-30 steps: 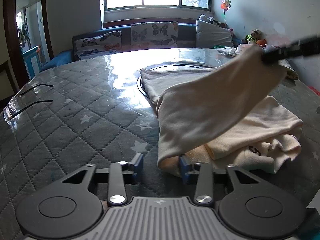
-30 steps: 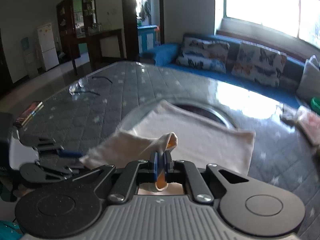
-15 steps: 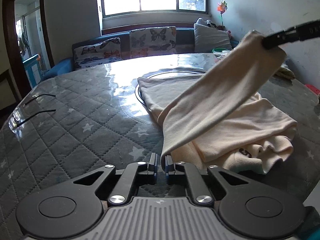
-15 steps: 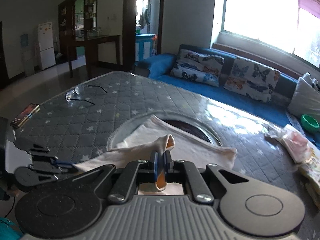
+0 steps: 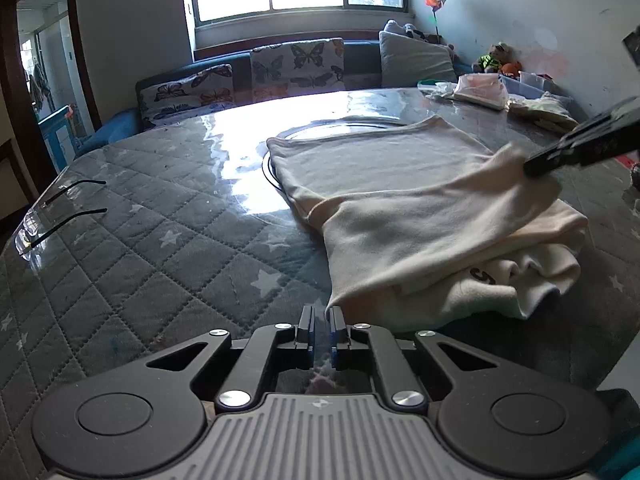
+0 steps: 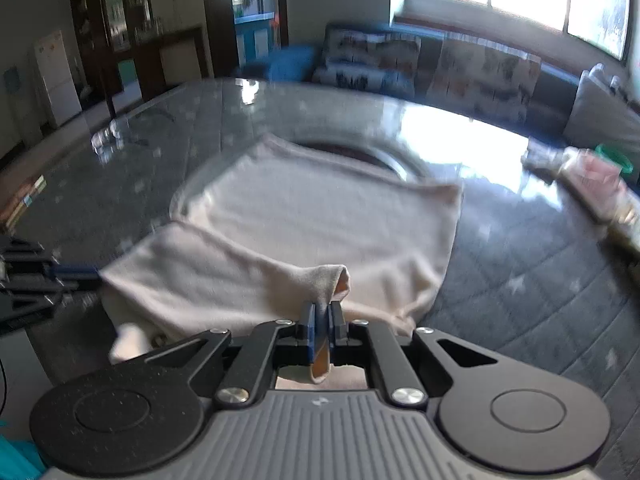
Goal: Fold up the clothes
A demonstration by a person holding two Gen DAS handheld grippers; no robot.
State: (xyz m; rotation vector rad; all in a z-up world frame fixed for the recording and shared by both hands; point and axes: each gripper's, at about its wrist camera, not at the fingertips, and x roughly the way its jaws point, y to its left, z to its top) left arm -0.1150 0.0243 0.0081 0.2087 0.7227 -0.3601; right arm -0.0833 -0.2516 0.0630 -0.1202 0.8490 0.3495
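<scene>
A cream garment (image 5: 404,200) lies partly folded on the quilted grey table (image 5: 140,256). Its near part is bunched, with dark lettering showing. My left gripper (image 5: 321,320) is shut on the near left corner of the folded flap, low by the table. My right gripper (image 6: 321,320) is shut on the flap's other corner and holds it just above the garment (image 6: 312,216). The right gripper also shows in the left wrist view (image 5: 580,148) at the right. The left gripper also shows in the right wrist view (image 6: 76,270) at the left edge.
A pair of glasses (image 5: 44,216) lies at the table's left edge. Bags and folded cloth (image 5: 484,90) sit at the far right of the table. A round inset (image 5: 344,130) lies under the garment. A blue sofa with butterfly cushions (image 5: 296,64) stands behind.
My left gripper closed on the flap's near corner. My right gripper came down and forward with its corner, so the flap now lies lower over the garment.
</scene>
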